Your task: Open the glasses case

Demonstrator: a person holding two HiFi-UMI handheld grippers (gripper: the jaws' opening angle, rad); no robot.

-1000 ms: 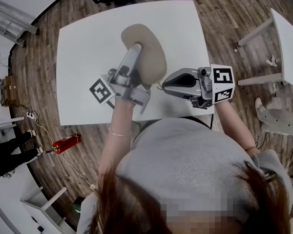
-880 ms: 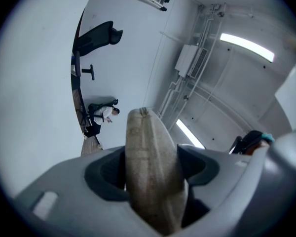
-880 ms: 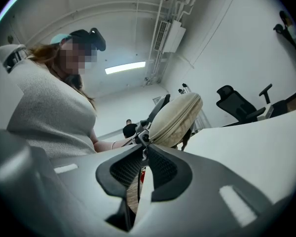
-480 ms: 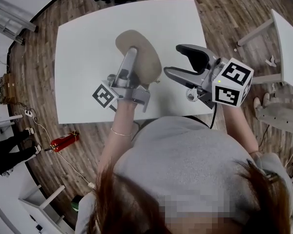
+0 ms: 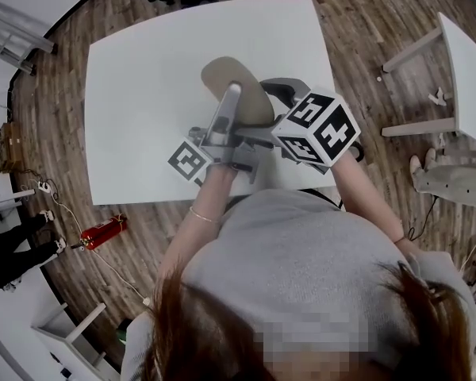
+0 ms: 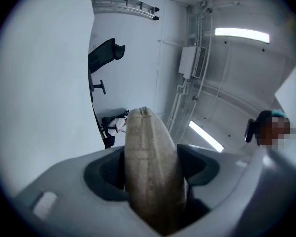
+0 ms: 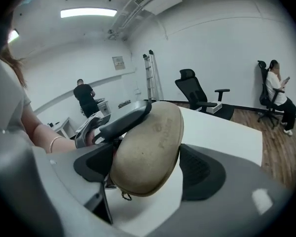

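Note:
The beige oval glasses case (image 5: 236, 86) is held above the white table (image 5: 143, 94) with my left gripper (image 5: 235, 101) shut on it. In the left gripper view the case (image 6: 150, 172) stands edge-on between the jaws, its zip seam facing the camera. My right gripper (image 5: 263, 108), with its marker cube, comes in from the right. Its jaws are opening and straddle the case's (image 7: 148, 147) lower end without pressing it. A small zip pull hangs below the case. One finger (image 7: 121, 122) of the left gripper lies across the case's far side.
A second white table (image 5: 468, 70) stands at the right on the wooden floor. A red fire extinguisher (image 5: 105, 232) lies on the floor at the left. An office chair (image 7: 197, 95) and a seated person (image 7: 277, 95) are beyond the table, and another person (image 7: 86, 98) stands farther back.
The right gripper went from shut beside the case to wide open, swinging left until its jaws straddle the case. The left gripper and case sank slightly.

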